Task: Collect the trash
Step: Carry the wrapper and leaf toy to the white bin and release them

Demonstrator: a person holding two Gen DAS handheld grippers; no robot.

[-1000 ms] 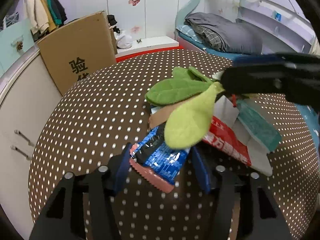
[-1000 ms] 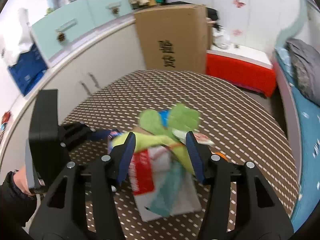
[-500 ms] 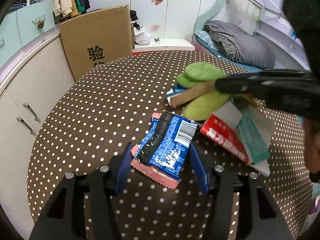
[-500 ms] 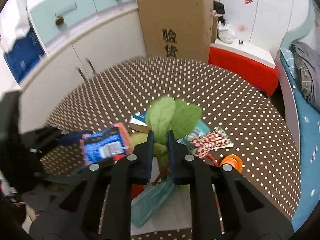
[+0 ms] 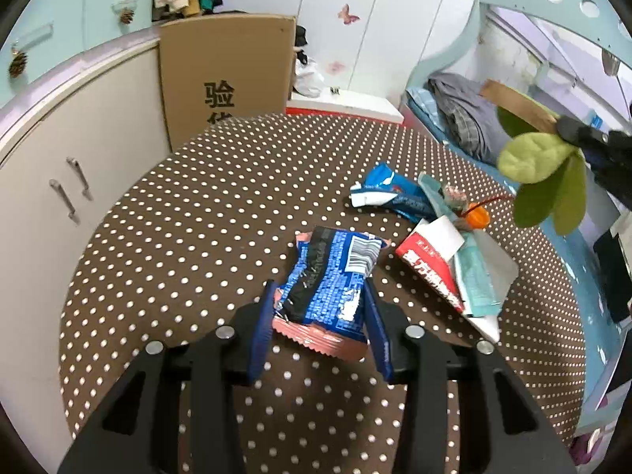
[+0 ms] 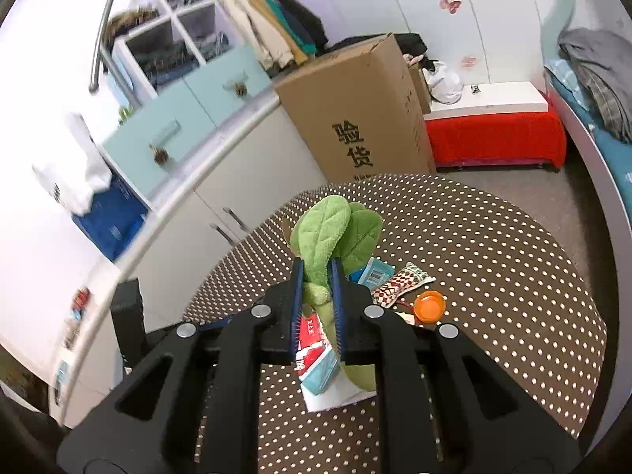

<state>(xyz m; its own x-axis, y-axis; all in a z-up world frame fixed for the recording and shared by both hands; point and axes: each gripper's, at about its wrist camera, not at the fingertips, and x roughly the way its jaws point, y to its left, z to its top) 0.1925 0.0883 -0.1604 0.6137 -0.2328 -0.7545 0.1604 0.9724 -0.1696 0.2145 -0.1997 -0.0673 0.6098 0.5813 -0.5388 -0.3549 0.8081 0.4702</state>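
Brown polka-dot surface (image 5: 197, 237): left gripper (image 5: 320, 320) fingers, just closing, pinch a crinkled blue snack wrapper (image 5: 330, 276); right gripper (image 6: 317, 304) clamps green plush leaves (image 6: 331, 233).

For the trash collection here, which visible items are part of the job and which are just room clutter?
Job items:
- blue snack wrapper, between the left tongs
- green plush leaves, clamped in the right tongs
- red and white packet
- orange cap
- checked wrapper

Just lying about:
- cardboard box
- hanging clothes
- grey bedding
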